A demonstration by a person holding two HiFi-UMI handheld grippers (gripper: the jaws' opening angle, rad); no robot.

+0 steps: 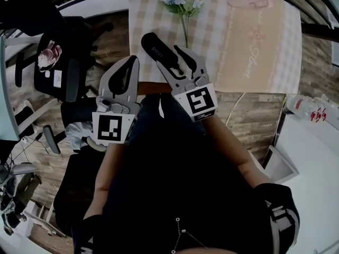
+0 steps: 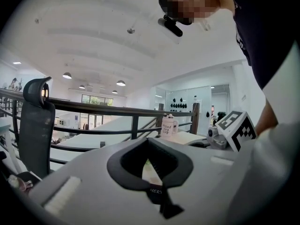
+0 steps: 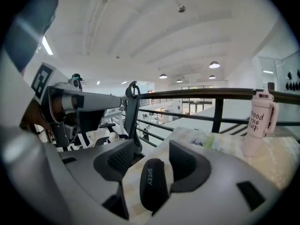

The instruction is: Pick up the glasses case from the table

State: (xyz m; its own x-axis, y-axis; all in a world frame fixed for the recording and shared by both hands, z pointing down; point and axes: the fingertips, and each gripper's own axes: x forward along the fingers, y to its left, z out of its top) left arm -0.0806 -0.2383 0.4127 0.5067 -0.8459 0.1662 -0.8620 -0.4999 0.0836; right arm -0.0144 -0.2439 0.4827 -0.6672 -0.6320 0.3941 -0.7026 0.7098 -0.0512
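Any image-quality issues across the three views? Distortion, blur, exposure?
Head view: fisheye bend at the edges, glasses case sharp. Left gripper view: dark round vignette, bright ceiling. Right gripper view: same vignette, railing bows, glasses case still legible.

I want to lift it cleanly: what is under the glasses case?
A checked tablecloth lies under the glasses case. The right gripper covers the case's near end, so nothing beneath that part shows.

The left gripper point(image 1: 132, 62) and right gripper point(image 1: 170, 58) are grey, black-padded, each with a black-and-white marker cube point(image 1: 112, 127); the person wears black, with a white-striped sleeve point(image 1: 279, 216)
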